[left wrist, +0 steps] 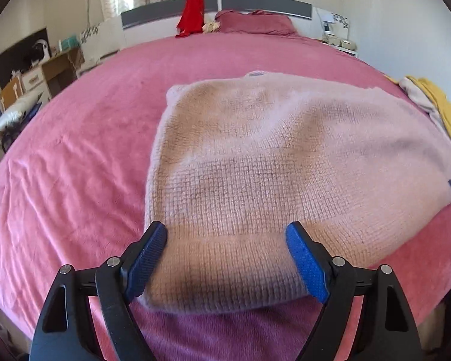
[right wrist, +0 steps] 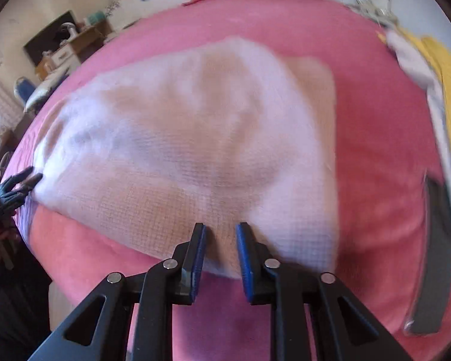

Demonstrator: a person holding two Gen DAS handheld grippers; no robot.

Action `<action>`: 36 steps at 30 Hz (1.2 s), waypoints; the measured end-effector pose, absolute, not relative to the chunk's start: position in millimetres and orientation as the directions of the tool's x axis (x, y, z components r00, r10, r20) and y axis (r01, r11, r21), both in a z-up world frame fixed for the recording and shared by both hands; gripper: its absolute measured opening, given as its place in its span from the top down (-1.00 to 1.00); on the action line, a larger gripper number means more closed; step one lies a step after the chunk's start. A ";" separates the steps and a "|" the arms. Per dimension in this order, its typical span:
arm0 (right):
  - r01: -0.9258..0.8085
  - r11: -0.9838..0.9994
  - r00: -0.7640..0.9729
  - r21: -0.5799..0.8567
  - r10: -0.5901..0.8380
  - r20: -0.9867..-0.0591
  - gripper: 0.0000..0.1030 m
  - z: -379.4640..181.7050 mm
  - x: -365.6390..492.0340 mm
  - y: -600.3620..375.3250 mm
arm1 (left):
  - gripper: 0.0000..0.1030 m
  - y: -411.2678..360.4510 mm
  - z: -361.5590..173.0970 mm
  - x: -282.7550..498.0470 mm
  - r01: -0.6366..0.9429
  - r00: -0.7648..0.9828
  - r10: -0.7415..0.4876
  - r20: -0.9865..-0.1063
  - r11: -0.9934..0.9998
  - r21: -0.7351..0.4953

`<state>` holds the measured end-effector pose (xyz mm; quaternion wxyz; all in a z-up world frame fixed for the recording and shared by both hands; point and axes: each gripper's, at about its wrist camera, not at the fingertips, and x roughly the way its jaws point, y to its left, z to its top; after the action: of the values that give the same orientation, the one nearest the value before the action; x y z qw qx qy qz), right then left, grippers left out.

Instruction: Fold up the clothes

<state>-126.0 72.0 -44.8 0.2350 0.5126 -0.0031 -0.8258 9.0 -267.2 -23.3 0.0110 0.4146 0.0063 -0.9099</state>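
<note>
Pale pink waffle-knit sweater (left wrist: 270, 156), deep pink bedspread (left wrist: 75, 165), red garment (left wrist: 192, 15), yellow cloth (left wrist: 445, 111), blue-padded black gripper (left wrist: 227, 258)

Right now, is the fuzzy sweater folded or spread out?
Folded: the sweater lies as a neat rectangle on the bed, no sleeves showing.

Sweater (left wrist: 270, 156): fuzzy open-knit wool, matt. Bed (left wrist: 75, 165) cover: soft pink plush. Left gripper (left wrist: 227, 258): matt black plastic, ribbed blue pads.
</note>
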 end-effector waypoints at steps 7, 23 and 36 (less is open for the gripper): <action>0.430 -0.862 -0.420 0.269 -0.455 -0.785 0.54 20.8 -138.5 36.7 | -0.62 -268.9 10.4 12.1 0.032 -0.713 0.004 -0.701 -0.999 -0.039; 0.519 -0.815 -0.370 0.258 -0.486 -0.792 0.51 29.6 -165.4 -74.4 | -0.63 -259.3 4.9 -7.9 -0.003 -0.722 0.098 -0.685 -0.990 -0.138; 0.717 -0.683 -0.253 0.139 -0.441 -0.861 0.54 -21.5 -180.7 -190.1 | -0.75 -248.3 -21.1 -78.5 -0.011 -0.730 0.054 -0.681 -0.998 -0.067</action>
<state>-180.7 -190.1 -21.5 0.3719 0.4850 0.1422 -0.7786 -78.5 -248.3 -21.1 -0.0174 0.3667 0.0291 -0.9297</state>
